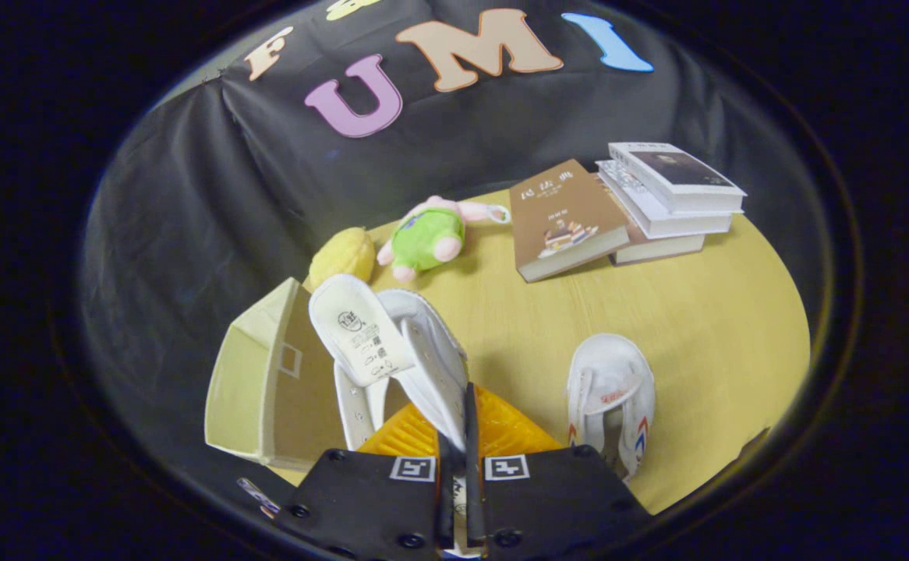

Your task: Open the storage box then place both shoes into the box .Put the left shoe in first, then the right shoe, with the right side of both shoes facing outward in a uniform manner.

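Note:
My gripper [458, 460] is shut on a white canvas shoe [412, 347], both fingers pinching its side wall. The shoe hangs lifted, tongue flipped up toward me and its orange sole [501, 428] showing below. The cardboard storage box [267, 389] stands open just left of the fingers, its lid flap raised, its inside facing the held shoe. A second white shoe [609, 397] with red and blue marks rests on the yellow table [696, 327] to the right of the fingers.
Beyond the shoes lie a green and pink plush toy [427, 238] and a yellow plush ball [343, 255]. A brown book [564, 218] leans against a stack of books [669, 199] at the far right. The table edge runs close behind the box.

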`<action>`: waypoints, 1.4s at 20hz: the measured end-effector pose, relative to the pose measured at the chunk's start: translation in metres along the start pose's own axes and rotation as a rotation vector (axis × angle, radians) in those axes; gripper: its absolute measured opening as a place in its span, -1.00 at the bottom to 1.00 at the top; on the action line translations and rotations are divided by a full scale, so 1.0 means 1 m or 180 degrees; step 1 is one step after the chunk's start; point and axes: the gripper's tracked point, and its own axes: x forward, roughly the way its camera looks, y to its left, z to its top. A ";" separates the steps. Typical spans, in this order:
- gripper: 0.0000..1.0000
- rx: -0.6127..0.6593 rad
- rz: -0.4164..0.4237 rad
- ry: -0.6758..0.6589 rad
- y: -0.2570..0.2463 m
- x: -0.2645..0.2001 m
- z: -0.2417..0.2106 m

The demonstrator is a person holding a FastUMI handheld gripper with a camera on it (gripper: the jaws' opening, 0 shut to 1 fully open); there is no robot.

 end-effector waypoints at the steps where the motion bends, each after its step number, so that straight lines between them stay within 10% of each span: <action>1: -0.82 -0.0021 0.0049 -0.0041 0.012 -0.008 0.008; 12: -0.82 -0.0204 0.0857 0.0363 0.234 -0.014 0.007; 28: -0.82 -0.0013 -0.0143 0.0998 0.263 0.105 -0.081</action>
